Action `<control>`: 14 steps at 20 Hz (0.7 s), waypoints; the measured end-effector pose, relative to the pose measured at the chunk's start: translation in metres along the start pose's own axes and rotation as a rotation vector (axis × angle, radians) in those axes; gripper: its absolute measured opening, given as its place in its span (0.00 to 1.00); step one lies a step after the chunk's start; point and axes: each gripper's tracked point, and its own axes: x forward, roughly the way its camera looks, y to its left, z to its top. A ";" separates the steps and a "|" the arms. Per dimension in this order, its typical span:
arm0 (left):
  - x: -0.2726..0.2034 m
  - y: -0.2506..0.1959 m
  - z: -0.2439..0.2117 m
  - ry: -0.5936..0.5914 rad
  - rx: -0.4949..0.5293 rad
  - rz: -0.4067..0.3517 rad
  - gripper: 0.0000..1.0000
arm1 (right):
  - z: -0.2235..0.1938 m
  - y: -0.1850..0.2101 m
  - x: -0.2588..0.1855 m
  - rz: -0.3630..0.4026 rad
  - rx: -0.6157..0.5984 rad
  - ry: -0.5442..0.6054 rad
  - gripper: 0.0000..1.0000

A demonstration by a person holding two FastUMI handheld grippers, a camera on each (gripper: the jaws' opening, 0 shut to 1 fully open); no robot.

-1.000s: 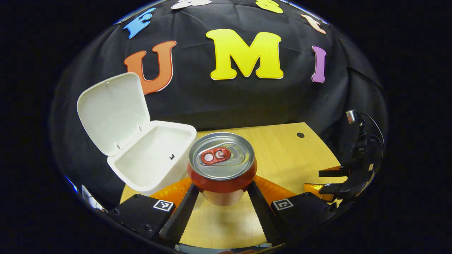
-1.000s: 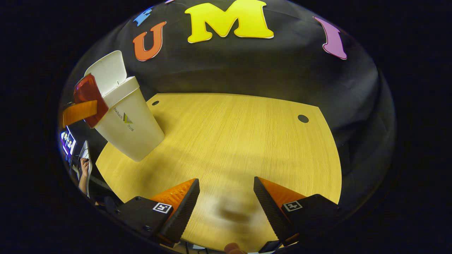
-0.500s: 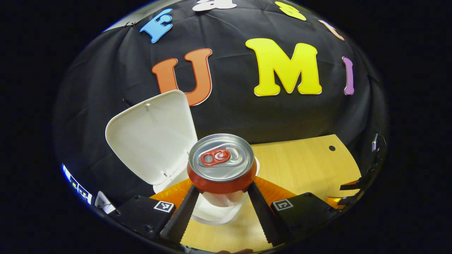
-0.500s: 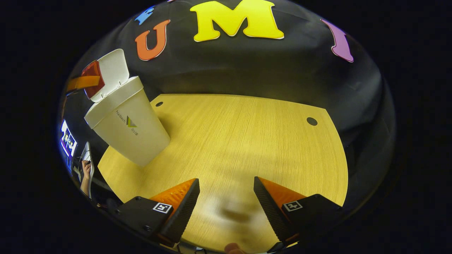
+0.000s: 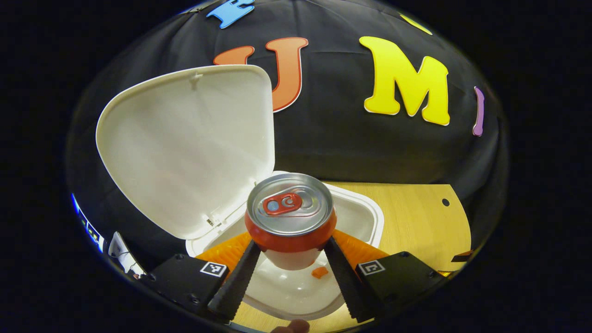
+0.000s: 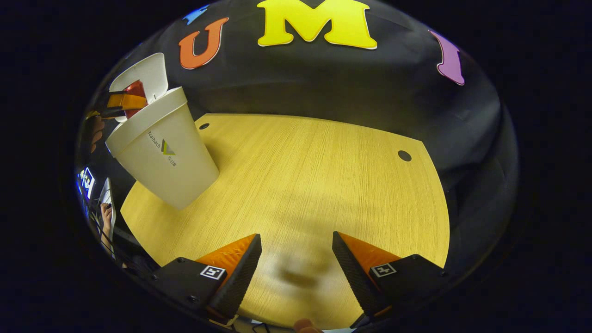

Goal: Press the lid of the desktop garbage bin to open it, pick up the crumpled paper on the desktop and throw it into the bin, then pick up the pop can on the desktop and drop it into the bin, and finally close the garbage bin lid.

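Desktop of pale yellow wood grain (image 6: 314,185) spreads ahead of the right gripper (image 6: 296,266), whose two fingers stand wide apart with bare wood between them, holding nothing. Off to that gripper's far left stands the tall white plastic garbage bin (image 6: 164,162), tapering toward its base, its hinged white lid (image 5: 185,143) swung up and back. In the left gripper view the same lid rises ahead and to the left of the fingers, inner face toward the camera, and the bin's open rounded rim (image 5: 370,217) sits directly under and ahead of the fingertips. The left gripper (image 5: 290,259) is closed around the red pop can with its silver top and red pull tab (image 5: 290,210), one finger pressing each side of the can's lower body. The can is held upright over the bin's mouth. A small orange scrap (image 5: 319,272) lies inside the bin, just below the can.
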 end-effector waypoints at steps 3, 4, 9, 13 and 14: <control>-0.002 -0.003 -0.003 -0.002 -0.034 -0.013 0.89 | -0.003 0.005 0.001 0.006 -0.024 0.000 0.98; -0.002 -0.001 -0.002 -0.007 -0.036 0.003 0.90 | -0.003 0.006 0.001 0.008 -0.029 -0.002 0.94; -0.015 0.005 0.005 -0.047 -0.044 0.042 0.97 | -0.007 0.006 0.004 0.034 -0.029 0.003 0.98; -0.037 0.003 0.015 -0.073 -0.020 0.079 0.97 | -0.013 -0.002 0.006 0.060 -0.040 0.007 0.98; -0.043 0.004 0.021 -0.088 -0.001 0.095 0.96 | -0.015 -0.005 0.006 0.063 -0.047 0.009 0.98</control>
